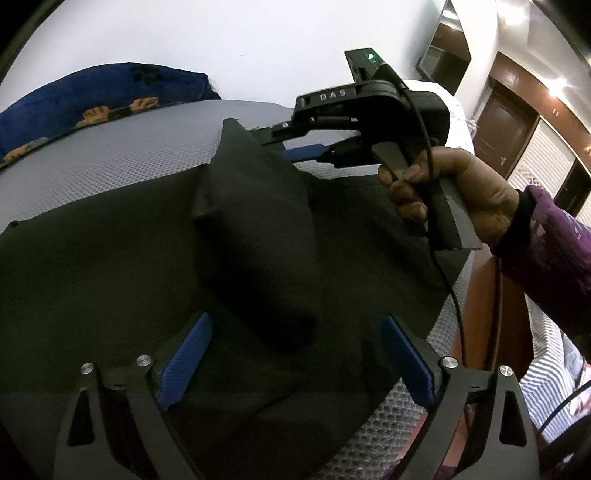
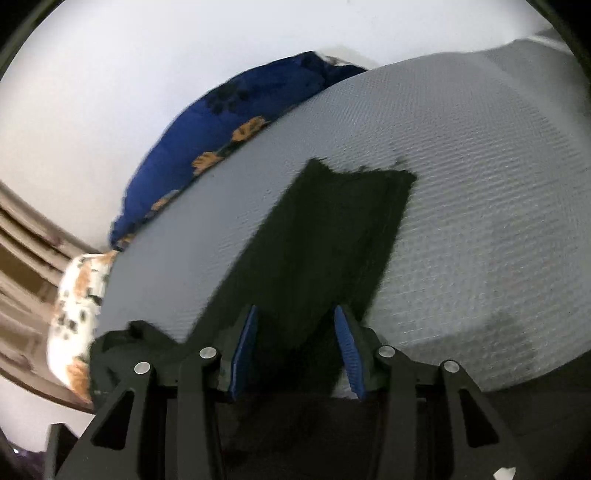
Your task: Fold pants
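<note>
On the grey mattress (image 2: 480, 166), black pants (image 1: 110, 277) lie partly folded.

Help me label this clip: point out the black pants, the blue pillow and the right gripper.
black pants (image 1: 110, 280), left wrist view, flat part on the mattress.
blue pillow (image 2: 221, 122), right wrist view, its blue middle.
right gripper (image 1: 295, 146), left wrist view, between its fingers.

Ahead of your tool runs a plain white wall (image 1: 221, 33), with a blue pillow (image 1: 92, 92) (orange paw prints on it) lying against it on the grey mesh bed (image 1: 110, 155). Off to its right you have a dark wooden door (image 1: 502, 133), lit from overhead.
</note>
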Demonstrator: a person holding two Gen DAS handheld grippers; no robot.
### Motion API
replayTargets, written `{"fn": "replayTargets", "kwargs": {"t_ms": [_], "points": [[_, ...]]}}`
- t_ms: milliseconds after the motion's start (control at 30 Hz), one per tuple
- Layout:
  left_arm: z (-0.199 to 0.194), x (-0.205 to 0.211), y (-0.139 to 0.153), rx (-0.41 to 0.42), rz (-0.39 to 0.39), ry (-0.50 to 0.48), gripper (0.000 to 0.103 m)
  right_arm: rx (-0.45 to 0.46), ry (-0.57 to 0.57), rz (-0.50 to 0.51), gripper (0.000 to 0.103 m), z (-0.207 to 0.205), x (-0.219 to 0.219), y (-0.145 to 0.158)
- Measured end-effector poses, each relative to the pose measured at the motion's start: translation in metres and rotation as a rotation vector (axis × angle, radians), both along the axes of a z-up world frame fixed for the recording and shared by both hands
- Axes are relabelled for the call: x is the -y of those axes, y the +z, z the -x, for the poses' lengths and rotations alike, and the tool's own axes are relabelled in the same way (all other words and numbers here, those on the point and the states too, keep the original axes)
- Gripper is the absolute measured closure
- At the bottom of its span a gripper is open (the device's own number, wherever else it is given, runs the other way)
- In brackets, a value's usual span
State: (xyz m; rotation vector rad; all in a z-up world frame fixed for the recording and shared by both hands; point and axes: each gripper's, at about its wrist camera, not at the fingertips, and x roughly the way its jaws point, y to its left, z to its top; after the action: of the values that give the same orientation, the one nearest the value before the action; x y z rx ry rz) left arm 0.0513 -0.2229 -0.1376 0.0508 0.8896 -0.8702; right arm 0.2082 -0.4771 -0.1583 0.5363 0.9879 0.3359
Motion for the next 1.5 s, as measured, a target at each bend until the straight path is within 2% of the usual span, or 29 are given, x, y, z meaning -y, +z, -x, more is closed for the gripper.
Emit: {"fn": "replayTargets", "kwargs": {"t_ms": [67, 267, 400, 533, 600, 667, 800, 900, 933, 967, 1000, 1033, 1067, 1200, 1333, 1500], "points": [[0.0, 0.0, 0.0, -0.001, 0.001, 0.0, 0.01, 0.018, 0.022, 0.031, 0.061, -0.001, -0.01, 0.003], [0.0, -0.001, -0.001, -0.003, 0.011, 0.0, 0.009, 0.022, -0.003, -0.016, 0.061, -0.019, -0.007, -0.002], [-0.001, -0.001, -0.002, -0.005, 0.018, -0.002, 0.008, -0.011, -0.083, -0.158, 0.063, -0.037, 0.013, -0.015], [0.0, -0.002, -0.002, -0.006, 0.022, -0.004, 0.008, -0.012, -0.152, -0.206, 0.061, -0.038, 0.03, -0.013], [-0.001, -0.002, -0.003, -0.007, 0.028, -0.003, 0.008, -0.006, -0.15, -0.225, 0.061, -0.03, 0.035, -0.011], [-0.001, -0.002, -0.003, -0.009, 0.032, -0.005, 0.007, -0.037, -0.152, -0.222, 0.062, -0.025, 0.038, -0.015], [-0.002, -0.002, -0.003, -0.009, 0.032, -0.005, 0.007, -0.058, -0.139, -0.349, 0.061, -0.019, 0.045, -0.026], [-0.002, -0.002, -0.003, -0.008, 0.032, -0.005, 0.007, -0.043, -0.123, -0.34, 0.062, -0.024, 0.038, -0.027], [-0.002, -0.002, -0.003, -0.008, 0.033, -0.005, 0.007, -0.041, -0.115, -0.322, 0.063, -0.027, 0.035, -0.026], [-0.002, -0.002, -0.003, -0.009, 0.035, -0.006, 0.007, -0.043, -0.112, -0.3, 0.073, -0.029, 0.033, -0.026], [-0.002, -0.003, -0.003, -0.012, 0.039, -0.007, 0.007, -0.057, -0.111, -0.273, 0.089, -0.034, 0.03, -0.027], [-0.003, -0.003, -0.003, -0.014, 0.043, -0.008, 0.006, -0.068, -0.114, -0.259, 0.097, -0.036, 0.029, -0.028], [-0.004, -0.004, -0.003, -0.017, 0.049, -0.008, 0.006, -0.071, -0.122, -0.247, 0.096, -0.035, 0.029, -0.028], [-0.005, -0.008, -0.003, -0.031, 0.079, -0.007, 0.006, 0.003, -0.174, -0.249, 0.097, -0.009, 0.043, -0.007], [-0.005, -0.011, -0.002, -0.033, 0.087, 0.014, 0.008, 0.057, -0.265, -0.265, 0.097, 0.046, 0.068, 0.02], [-0.003, -0.024, 0.003, -0.053, 0.11, 0.093, 0.008, 0.097, -0.377, -0.279, 0.097, 0.127, 0.098, 0.049]]}}
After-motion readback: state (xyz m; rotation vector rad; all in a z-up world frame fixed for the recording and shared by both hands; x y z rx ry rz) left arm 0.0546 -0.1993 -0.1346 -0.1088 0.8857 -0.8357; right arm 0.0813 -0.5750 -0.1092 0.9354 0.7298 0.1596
